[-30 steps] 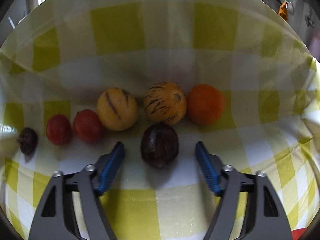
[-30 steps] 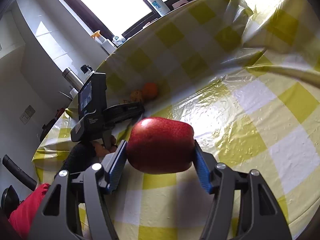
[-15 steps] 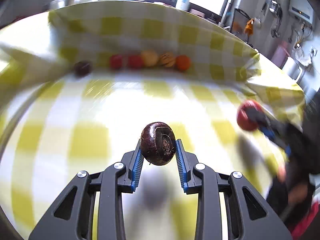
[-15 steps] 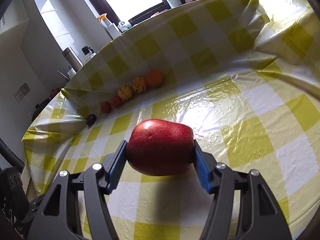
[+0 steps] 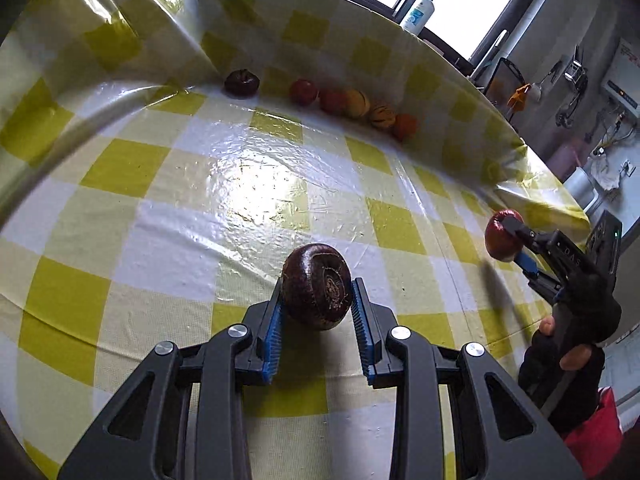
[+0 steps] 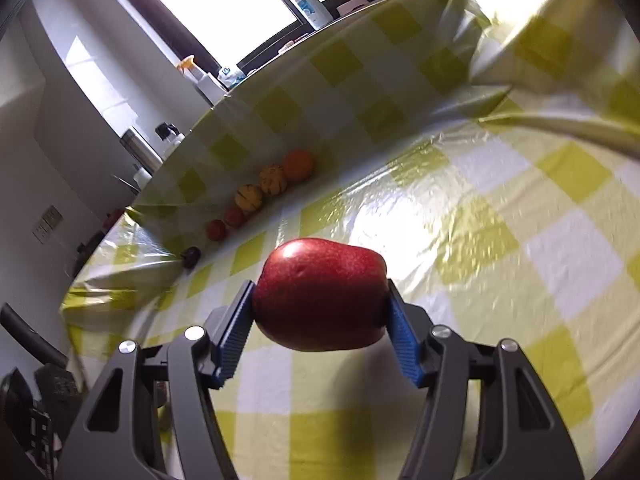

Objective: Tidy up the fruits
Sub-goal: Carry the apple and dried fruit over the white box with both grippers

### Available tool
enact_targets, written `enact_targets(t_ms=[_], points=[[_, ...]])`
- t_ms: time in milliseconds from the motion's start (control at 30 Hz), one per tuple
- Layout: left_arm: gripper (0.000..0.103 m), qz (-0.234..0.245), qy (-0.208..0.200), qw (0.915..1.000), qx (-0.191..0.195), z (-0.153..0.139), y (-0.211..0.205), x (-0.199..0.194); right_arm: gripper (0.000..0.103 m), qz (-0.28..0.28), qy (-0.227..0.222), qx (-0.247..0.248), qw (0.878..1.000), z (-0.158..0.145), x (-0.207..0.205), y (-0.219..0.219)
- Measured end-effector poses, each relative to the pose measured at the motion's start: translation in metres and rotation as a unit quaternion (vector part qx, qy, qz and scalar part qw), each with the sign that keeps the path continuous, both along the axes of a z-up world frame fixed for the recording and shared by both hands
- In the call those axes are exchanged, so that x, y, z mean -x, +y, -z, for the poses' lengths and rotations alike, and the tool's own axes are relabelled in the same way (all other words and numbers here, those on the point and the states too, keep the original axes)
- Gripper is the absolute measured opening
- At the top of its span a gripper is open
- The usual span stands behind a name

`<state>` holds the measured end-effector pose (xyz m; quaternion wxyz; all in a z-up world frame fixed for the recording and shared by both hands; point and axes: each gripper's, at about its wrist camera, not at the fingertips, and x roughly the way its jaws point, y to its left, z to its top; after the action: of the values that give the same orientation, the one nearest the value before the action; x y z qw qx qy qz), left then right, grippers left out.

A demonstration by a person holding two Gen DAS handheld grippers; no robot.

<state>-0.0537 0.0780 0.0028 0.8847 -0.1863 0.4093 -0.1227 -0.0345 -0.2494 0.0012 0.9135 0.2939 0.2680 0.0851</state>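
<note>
- A dark purple-brown fruit (image 5: 316, 286) is being clamped between the blue pads of the left gripper (image 5: 316, 300) and is being held above the near middle of the checked tablecloth (image 5: 200, 184).
- A red apple (image 6: 320, 294) is being gripped on both sides by the right gripper (image 6: 320, 320); in the left wrist view the same apple (image 5: 502, 235) is being carried over the right side of the cloth.
- A row is being formed along the far edge of the surface, against the raised fold of the cloth: a dark fruit (image 5: 241, 83) at the left end with a gap after it, then two small red fruits (image 5: 304, 91), a yellow striped fruit (image 5: 357, 103), an orange striped fruit (image 5: 382, 117) and an orange (image 5: 405, 126) at the right end.
- The sorting is being judged as well advanced: six fruits are lined up and two are off the surface, waiting to be placed.
- The gap beside the lone dark fruit is being read as a likely spot for its match; where the apple belongs cannot be told.
- Nothing is lying on the open cloth between the grippers and the row; only the upturned fold behind it is limiting the reach.
- A pump bottle (image 5: 420, 12) is standing by the window beyond the far edge, well apart from the fruit.
</note>
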Motion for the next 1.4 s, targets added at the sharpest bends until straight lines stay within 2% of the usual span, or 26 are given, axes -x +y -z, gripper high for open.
enact_targets(t_ms=[100,167,400,533,667,800,967,1067,1167,1233,1300,1400], points=[[0.029,0.000,-0.014,0.9998,0.012,-0.004,0.003,0.003,0.063,-0.010,-0.004,-0.034,0.999,0.005,0.039,0.004],[0.029,0.000,-0.030,0.9995,0.005,-0.008,0.001,0.011,0.063,-0.025,-0.004,-0.053,0.998,0.008,0.063,0.005],[0.029,0.021,-0.071,0.9972,0.001,-0.016,-0.025,0.070,0.063,-0.036,-0.016,-0.049,0.998,0.004,0.126,-0.006],[0.029,0.047,-0.079,0.9958,-0.011,-0.019,-0.048,0.086,0.063,-0.017,-0.032,-0.060,0.998,-0.002,0.165,-0.032],[0.029,0.074,-0.078,0.9942,0.001,-0.028,-0.066,0.101,0.063,0.012,-0.057,-0.053,0.997,-0.008,0.212,-0.069],[0.029,0.118,-0.099,0.9880,-0.013,-0.044,-0.097,0.121,0.063,0.054,-0.066,-0.040,0.996,-0.003,0.261,-0.114],[0.029,0.193,-0.088,0.9771,-0.017,-0.044,-0.151,0.136,0.063,0.105,-0.055,-0.027,0.993,0.024,0.313,-0.158],[0.029,0.245,-0.082,0.9654,-0.034,-0.042,-0.192,0.146,0.063,0.139,-0.036,-0.029,0.989,0.048,0.340,-0.183],[0.029,0.302,-0.080,0.9479,-0.061,-0.039,-0.238,0.161,0.063,0.176,-0.008,-0.019,0.984,0.073,0.363,-0.204],[0.029,0.345,-0.081,0.9314,-0.084,-0.037,-0.272,0.175,0.063,0.198,0.016,-0.012,0.980,0.091,0.378,-0.220],[0.029,0.389,-0.080,0.9115,-0.107,-0.031,-0.305,0.189,0.063,0.218,0.042,-0.002,0.975,0.106,0.385,-0.232],[0.029,0.456,-0.068,0.8775,-0.132,-0.017,-0.356,0.211,0.063,0.233,0.093,0.016,0.968,0.129,0.390,-0.250]])
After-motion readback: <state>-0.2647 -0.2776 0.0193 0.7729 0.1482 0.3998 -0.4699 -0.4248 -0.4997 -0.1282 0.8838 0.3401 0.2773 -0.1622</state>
